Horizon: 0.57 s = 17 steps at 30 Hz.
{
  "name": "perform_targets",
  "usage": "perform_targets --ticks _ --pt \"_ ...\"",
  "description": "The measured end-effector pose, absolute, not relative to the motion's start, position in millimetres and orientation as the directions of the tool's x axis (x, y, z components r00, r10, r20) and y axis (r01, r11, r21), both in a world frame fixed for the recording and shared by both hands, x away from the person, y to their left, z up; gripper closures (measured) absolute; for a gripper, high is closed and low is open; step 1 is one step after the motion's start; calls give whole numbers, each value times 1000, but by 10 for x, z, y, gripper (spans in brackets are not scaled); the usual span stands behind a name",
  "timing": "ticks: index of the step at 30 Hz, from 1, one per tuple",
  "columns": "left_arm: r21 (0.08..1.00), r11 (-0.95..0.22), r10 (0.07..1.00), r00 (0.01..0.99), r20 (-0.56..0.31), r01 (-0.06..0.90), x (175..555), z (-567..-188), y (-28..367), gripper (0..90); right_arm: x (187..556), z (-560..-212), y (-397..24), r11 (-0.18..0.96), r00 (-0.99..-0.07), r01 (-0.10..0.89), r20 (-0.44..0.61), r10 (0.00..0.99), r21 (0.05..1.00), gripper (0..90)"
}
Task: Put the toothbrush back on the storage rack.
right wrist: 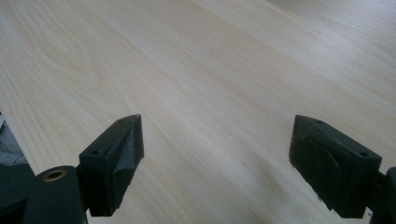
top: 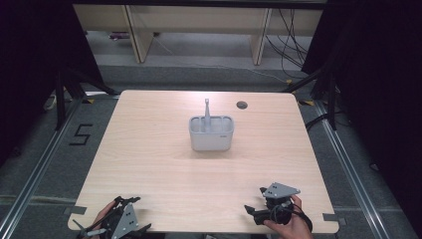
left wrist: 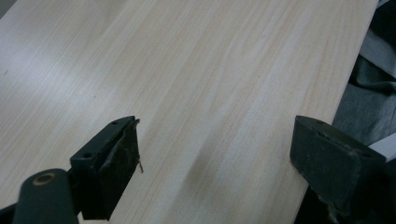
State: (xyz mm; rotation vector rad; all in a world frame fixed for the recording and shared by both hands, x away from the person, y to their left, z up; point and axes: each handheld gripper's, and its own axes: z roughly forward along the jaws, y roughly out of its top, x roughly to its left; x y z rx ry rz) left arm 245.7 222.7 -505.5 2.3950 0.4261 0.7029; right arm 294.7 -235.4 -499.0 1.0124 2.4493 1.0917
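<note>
Two hand-held grippers wait at the near edge of a pale wooden table (top: 164,174), a grey caddy standing alone at its middle.

The grey caddy (top: 211,133), with an upright handle rising from its centre, sits toward the far half of the table, well apart from both grippers. The left gripper (top: 117,225) is held at the near left corner, its jaws spread wide over bare wood. The right gripper (top: 263,208) is held at the near right edge, jaws likewise wide apart and empty. A small round hole (top: 242,104) lies in the tabletop, far right of the caddy.
</note>
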Motion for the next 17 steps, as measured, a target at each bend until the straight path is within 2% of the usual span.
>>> perform_targets --ticks 17 --pt "627 -768 450 805 386 129 2456 -5056 2225 152 2945 -4987 -2348 480 -719 493 29 694 726 188"
